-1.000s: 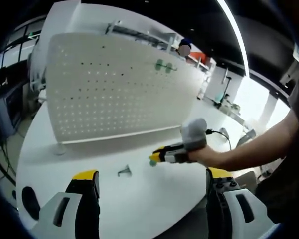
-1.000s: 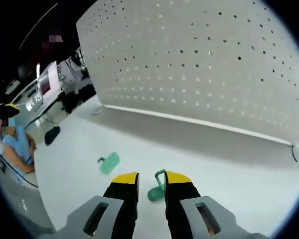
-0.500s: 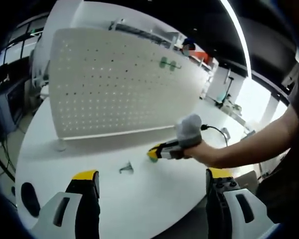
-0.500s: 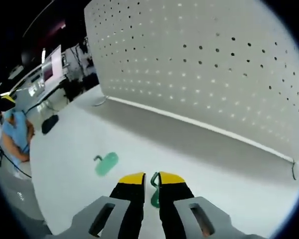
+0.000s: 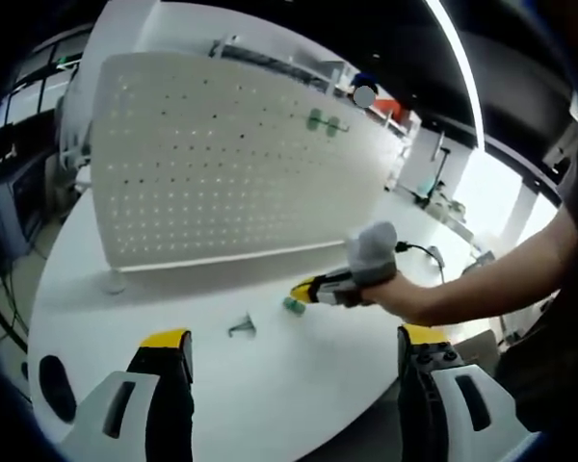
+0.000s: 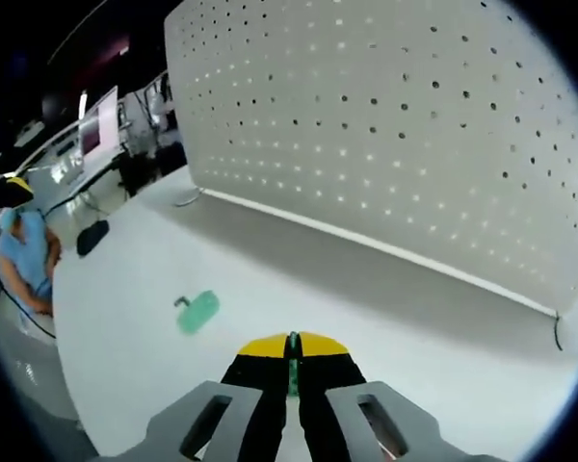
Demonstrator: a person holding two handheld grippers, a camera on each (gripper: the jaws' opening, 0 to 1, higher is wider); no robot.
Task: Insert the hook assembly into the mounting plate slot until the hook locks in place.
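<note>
On the white bench (image 5: 299, 385), a tall white perforated panel (image 5: 202, 164) is stood upright, with two green pieces (image 5: 323, 122) hung near its upper edge, as seen in the left gripper view. Near the foot of the panel, the right tongs (image 5: 299, 294) are held by a person's hand (image 5: 390, 294) just above the bench surface, and a small green piece, the hook assembly (image 5: 292, 304), is seen at their yellow tips. From the right gripper view, the right tongs (image 6: 291, 345) are shown clenched on the hook assembly (image 6: 292, 371), of which only a thin green sliver is visible between the yellow pads. A second green hook piece (image 6: 197, 312) is seen lying flat on the bench (image 6: 414, 337) to the left of the tongs, well apart from them, with the perforated panel (image 6: 414, 135) rising beyond. In the left gripper view, this piece (image 5: 241, 328) appears small and greyish, and its shape cannot be told. The left tongs (image 5: 294, 351) are held released, their jaws spread wide with nothing between them.
</note>
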